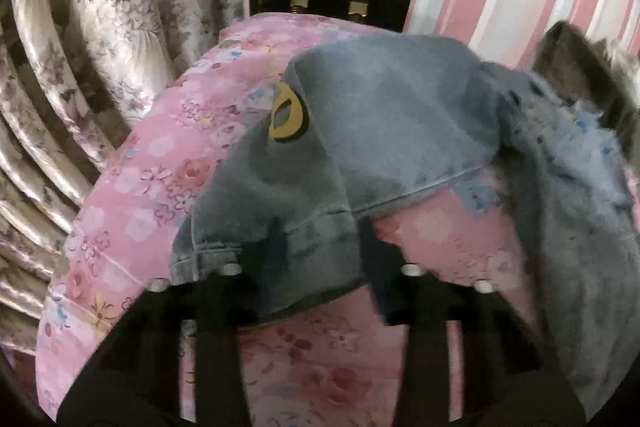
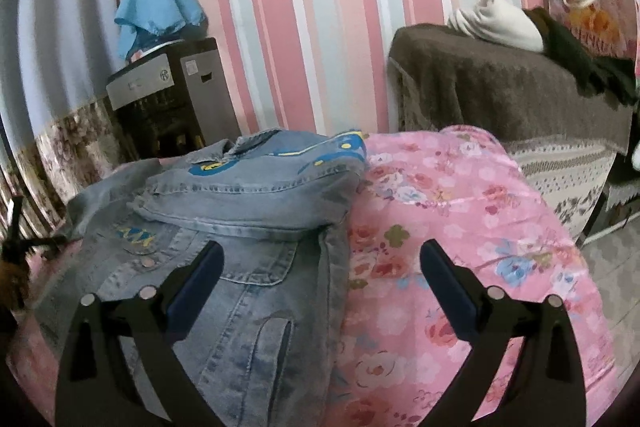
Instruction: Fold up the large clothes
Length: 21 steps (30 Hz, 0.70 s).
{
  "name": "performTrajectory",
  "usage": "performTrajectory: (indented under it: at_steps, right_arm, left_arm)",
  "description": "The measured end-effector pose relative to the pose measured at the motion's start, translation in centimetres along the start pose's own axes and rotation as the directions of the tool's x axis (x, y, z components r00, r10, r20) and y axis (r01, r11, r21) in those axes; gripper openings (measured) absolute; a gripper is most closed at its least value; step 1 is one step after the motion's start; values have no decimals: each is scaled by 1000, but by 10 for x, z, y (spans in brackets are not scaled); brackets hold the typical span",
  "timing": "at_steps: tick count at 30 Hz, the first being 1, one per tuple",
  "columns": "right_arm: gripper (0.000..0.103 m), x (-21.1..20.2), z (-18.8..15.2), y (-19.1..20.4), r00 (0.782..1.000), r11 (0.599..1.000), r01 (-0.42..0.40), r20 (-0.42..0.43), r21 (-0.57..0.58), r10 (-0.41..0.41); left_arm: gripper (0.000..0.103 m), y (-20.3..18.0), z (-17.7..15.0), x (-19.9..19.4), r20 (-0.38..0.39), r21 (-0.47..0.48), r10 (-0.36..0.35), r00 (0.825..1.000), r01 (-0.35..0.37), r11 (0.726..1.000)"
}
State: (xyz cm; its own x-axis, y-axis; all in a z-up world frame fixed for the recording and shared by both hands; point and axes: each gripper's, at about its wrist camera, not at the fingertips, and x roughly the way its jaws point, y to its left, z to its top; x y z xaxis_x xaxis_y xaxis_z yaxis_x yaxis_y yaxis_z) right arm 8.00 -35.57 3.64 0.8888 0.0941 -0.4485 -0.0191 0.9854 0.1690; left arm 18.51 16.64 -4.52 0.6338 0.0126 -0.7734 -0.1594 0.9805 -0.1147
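Observation:
A light-blue denim jacket (image 2: 240, 211) lies partly folded on the pink floral bedspread (image 2: 460, 227), its collar toward the striped wall. In the left wrist view part of the jacket (image 1: 380, 131), with a yellow ring patch (image 1: 286, 119), hangs lifted above the bedspread (image 1: 160, 155). My left gripper (image 1: 324, 239) is shut on the jacket's hem edge, which drapes over its fingers. My right gripper (image 2: 320, 259) is open and empty, hovering low over the jacket's right edge, its left finger (image 2: 200, 275) above the denim and its right finger (image 2: 448, 279) above the bedspread.
A striped pink wall (image 2: 320, 7) stands behind the bed. A dark appliance (image 2: 172, 99) with a blue cloth (image 2: 160, 7) on top sits at the back left. A brown-covered bench (image 2: 500, 87) with clothes is at the right. Floral curtains (image 1: 80, 67) hang left.

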Motion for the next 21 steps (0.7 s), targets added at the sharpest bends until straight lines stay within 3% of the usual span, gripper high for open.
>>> performTrajectory:
  at_steps: [5,9,12,15,21]
  right_arm:
    - [100,0,5,-3,1000,1000,-7,7,-8,7]
    - [100,0,8,-6,1000,1000,-11,14,7,11]
    - [101,-4,11,-3,999,999,19,28,-47,-18]
    - [101,-8,15,-9,999,999,5,46,-32,-4]
    - [101,-3,18,-27,999,1000,-3,42,11,2]
  left_arm:
    - [14,-11,14,-25,53,31,-16,998,14,999]
    - [11,-30,25,-44,93,42,-94,991,91,995]
    - [11,-72,33,-54,121,135,-108,987,91,987]
    - [11,-120,46,-55,115,196,-169,979,144,970]
    - [11,-241,62,-58,98,323,-321,942,276,905]
